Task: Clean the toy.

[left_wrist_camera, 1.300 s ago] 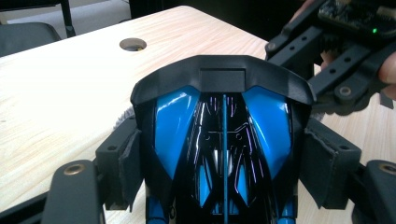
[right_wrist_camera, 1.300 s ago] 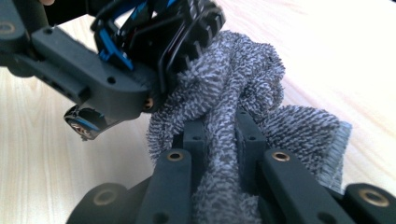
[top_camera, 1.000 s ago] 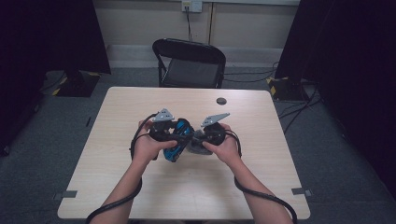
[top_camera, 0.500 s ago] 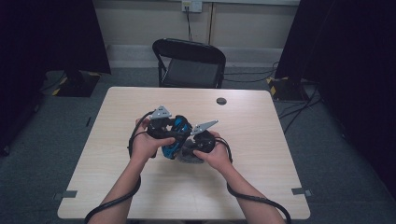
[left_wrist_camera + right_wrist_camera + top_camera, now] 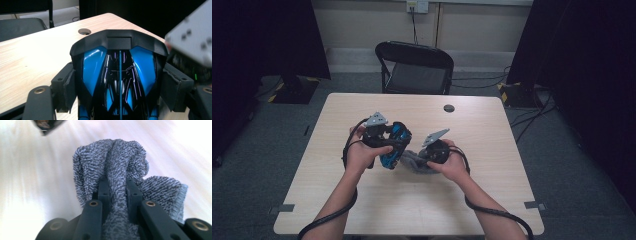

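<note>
The left claw (image 5: pixel 388 142) is clamped on a blue and black object (image 5: pixel 119 75), maybe a gaming mouse or a similar glossy shell; I cannot tell exactly what it is. In the left gripper view its two pads press on both sides of the body, so the jaws stand wide only because the thing itself is wide. I think this side grip is chosen so that the shiny top surface is free and turned toward the other hand.

The right claw (image 5: pixel 422 159) is almost fully closed on a fold of a grey terry cloth (image 5: pixel 117 170). In the right gripper view the fabric is pinched between the jaws and a bunch of it sticks out in front, like a small pad. This looks like a way to make a wiping tip from soft material.

Taking the blue and black object as landmark: it is held just above the table (image 5: pixel 492 200), near the middle. The cloth is directly at its right, very near or maybe touching it; the high view does not settle this. The small round hole (image 5: pixel 449 108) in the table is behind it, well apart, and the black chair (image 5: pixel 417 67) is farther behind.

My judgement is that the work is cleaning the object with the cloth, one hand steadying and one hand rubbing.
</note>
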Tool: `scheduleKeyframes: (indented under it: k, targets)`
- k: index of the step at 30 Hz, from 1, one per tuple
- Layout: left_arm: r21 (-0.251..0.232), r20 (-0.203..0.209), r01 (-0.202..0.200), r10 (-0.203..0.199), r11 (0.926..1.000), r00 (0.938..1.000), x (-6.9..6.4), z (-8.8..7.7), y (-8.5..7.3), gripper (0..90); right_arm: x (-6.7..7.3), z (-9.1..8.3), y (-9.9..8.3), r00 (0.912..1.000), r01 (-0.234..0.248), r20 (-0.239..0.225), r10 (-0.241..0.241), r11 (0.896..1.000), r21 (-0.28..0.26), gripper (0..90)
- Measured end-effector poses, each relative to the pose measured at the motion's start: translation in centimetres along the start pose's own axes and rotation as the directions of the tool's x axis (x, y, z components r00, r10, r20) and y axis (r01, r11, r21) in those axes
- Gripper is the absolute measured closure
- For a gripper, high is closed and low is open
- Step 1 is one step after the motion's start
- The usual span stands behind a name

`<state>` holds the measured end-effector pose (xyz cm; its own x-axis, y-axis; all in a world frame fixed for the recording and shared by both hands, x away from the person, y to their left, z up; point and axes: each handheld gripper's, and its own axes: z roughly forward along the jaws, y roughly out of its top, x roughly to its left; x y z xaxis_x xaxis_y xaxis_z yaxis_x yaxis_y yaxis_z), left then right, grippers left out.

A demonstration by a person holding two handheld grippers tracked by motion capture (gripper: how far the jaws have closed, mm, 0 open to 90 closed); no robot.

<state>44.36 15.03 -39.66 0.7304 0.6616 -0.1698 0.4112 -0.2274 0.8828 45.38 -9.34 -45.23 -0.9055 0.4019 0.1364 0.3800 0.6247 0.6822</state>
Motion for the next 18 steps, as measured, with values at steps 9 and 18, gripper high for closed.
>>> scheduleKeyframes:
  k: [9, 18]
  targets:
    - [0.041, 0.000, -0.005, 0.005, 0.9991, 1.0000, -0.1, 0.3, -1.1, 25.5, -3.0, -4.6, 0.4, 0.9926, -0.061, 0.099, 0.070, 0.994, -0.090, 78.7]
    - [0.081, 0.008, -0.015, 0.014, 0.9966, 0.9999, -0.2, 1.0, -2.1, 25.5, -3.5, -6.0, 1.5, 0.9884, -0.058, 0.132, 0.075, 0.990, -0.128, 78.7]
